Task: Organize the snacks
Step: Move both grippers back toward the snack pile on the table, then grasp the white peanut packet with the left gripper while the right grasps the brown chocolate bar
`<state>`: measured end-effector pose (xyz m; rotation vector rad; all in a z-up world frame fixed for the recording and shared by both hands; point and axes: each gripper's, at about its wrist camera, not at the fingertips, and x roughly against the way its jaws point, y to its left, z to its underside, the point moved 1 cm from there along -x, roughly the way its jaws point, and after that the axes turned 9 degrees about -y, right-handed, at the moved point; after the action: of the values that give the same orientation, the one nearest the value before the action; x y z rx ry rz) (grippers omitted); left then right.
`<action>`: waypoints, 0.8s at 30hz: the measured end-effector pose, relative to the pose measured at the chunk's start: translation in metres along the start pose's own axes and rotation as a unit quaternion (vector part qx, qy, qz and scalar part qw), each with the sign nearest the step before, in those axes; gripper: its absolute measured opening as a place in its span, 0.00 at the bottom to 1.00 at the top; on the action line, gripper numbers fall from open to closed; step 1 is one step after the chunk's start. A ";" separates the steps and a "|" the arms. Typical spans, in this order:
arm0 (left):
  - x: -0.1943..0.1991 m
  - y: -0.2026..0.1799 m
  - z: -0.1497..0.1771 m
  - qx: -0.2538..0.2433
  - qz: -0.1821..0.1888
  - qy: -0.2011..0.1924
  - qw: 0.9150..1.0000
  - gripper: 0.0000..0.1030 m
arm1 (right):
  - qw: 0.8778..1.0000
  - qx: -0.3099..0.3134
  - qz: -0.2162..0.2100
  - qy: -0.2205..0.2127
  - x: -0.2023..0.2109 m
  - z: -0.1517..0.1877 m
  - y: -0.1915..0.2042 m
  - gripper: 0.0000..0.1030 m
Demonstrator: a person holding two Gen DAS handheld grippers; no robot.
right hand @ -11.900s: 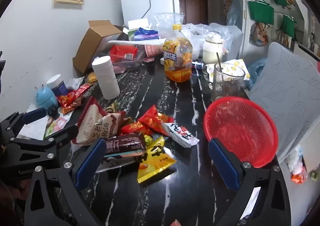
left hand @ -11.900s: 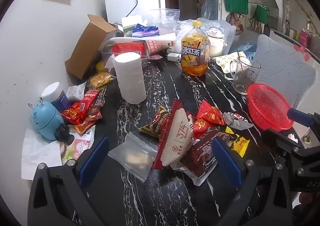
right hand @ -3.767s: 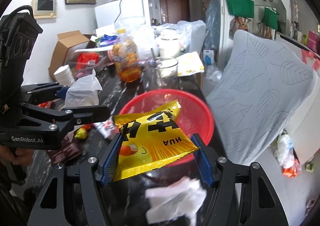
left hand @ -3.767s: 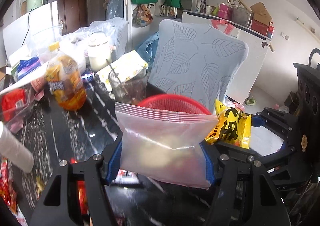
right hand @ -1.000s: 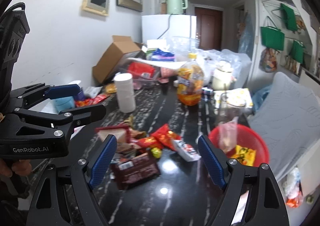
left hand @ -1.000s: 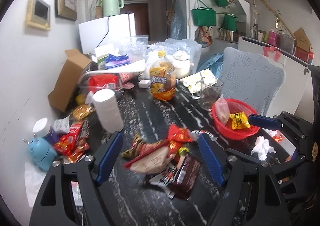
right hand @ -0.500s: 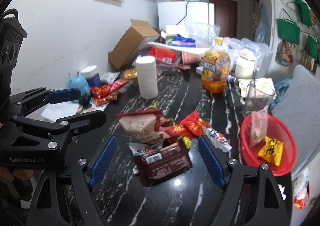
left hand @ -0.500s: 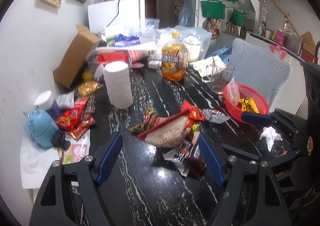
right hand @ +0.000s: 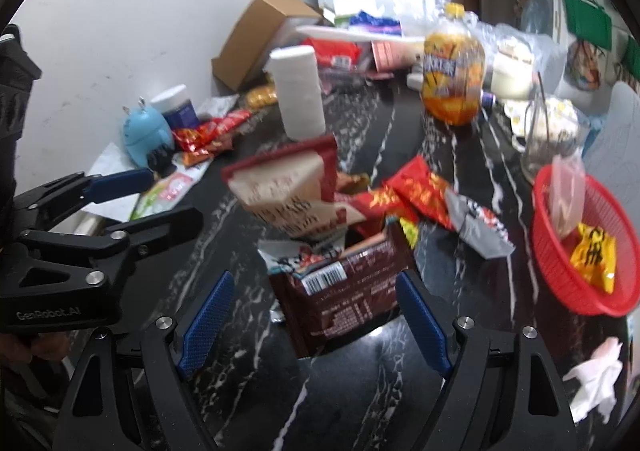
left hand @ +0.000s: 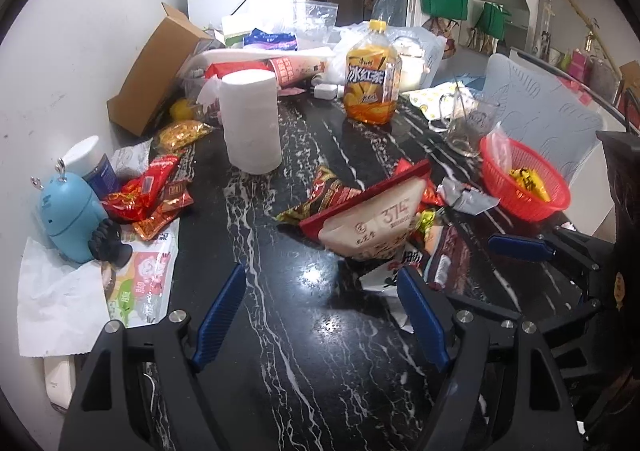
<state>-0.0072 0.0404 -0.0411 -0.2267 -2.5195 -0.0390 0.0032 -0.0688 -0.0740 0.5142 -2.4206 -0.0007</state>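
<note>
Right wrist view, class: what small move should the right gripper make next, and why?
Probably ease the right gripper a little lower and forward, then close on the brown packet. Its jaws stand open and empty, the packet lies between them on the black table, and the red basket already holds a yellow packet and a clear bag.

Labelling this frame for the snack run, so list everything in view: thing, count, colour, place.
basket: 1, red, right edge of table
yellow snack pack: 1, in basket
clear zip bag: 1, in basket
dark brown pack: 1, between right gripper's fingers, untouched
beige-and-red pack: 1, mid-table pile
red packs: several, in pile
paper roll: 1, white, upright
tea bottle: 1, orange
cardboard box: 1, tipped by wall
left gripper: open, empty
right gripper: open
</note>
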 end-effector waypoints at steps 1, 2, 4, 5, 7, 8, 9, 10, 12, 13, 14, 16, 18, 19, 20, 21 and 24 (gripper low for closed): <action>-0.002 0.001 0.002 0.002 0.000 0.001 1.000 0.75 | 1.000 -0.002 0.002 0.002 -0.002 0.001 -0.002 0.81; -0.004 0.002 0.003 0.007 0.000 0.000 1.000 0.75 | 1.000 -0.008 0.002 0.005 -0.005 0.001 -0.005 0.81; -0.009 0.006 0.004 0.014 -0.003 0.000 1.000 0.75 | 1.000 -0.019 0.000 0.008 -0.008 0.002 -0.009 0.81; -0.011 0.007 0.005 0.014 -0.005 0.003 1.000 0.75 | 0.999 -0.032 -0.005 0.008 -0.010 0.002 -0.013 0.81; -0.017 0.009 0.009 0.017 -0.005 0.012 1.000 0.75 | 0.998 -0.053 -0.012 0.010 -0.012 0.001 -0.021 0.81; -0.020 0.009 0.010 0.019 -0.003 0.017 1.000 0.75 | 0.998 -0.063 -0.011 0.011 -0.013 0.000 -0.025 0.81; -0.023 0.010 0.012 0.021 -0.001 0.021 1.000 0.75 | 0.997 -0.070 -0.008 0.011 -0.015 0.000 -0.029 0.81; -0.026 0.010 0.013 0.024 0.002 0.026 0.999 0.75 | 0.997 -0.073 -0.005 0.012 -0.017 -0.001 -0.030 0.81; -0.029 0.011 0.015 0.028 0.004 0.031 0.999 0.75 | 0.997 -0.082 -0.003 0.014 -0.021 -0.001 -0.034 0.81; -0.031 0.011 0.015 0.030 0.005 0.032 0.999 0.75 | 0.996 -0.088 -0.003 0.017 -0.024 -0.001 -0.036 0.81; -0.032 0.011 0.015 0.032 0.006 0.033 0.999 0.75 | 0.996 -0.091 -0.004 0.021 -0.027 -0.001 -0.037 0.81; -0.034 0.012 0.015 0.035 0.009 0.035 0.999 0.75 | 0.995 -0.098 -0.007 0.030 -0.032 0.001 -0.039 0.81; -0.035 0.012 0.015 0.037 0.011 0.036 0.999 0.75 | 0.994 -0.104 -0.010 0.029 -0.035 0.001 -0.041 0.81; -0.036 0.011 0.015 0.038 0.012 0.035 0.999 0.75 | 0.994 -0.104 -0.007 0.033 -0.036 0.001 -0.042 0.81; -0.036 0.011 0.015 0.038 0.013 0.035 0.999 0.75 | 0.994 -0.103 -0.002 0.039 -0.038 0.002 -0.043 0.81; -0.036 0.011 0.015 0.039 0.014 0.035 0.999 0.75 | 0.994 -0.104 -0.001 0.042 -0.039 0.004 -0.044 0.81; -0.037 0.008 0.014 0.044 0.027 0.036 0.998 0.75 | 0.993 -0.108 -0.007 0.044 -0.039 0.005 -0.047 0.82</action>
<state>0.0159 0.0437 -0.0741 -0.2533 -2.4357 0.0826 0.0448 -0.0982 -0.1076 0.4220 -2.2960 -0.2392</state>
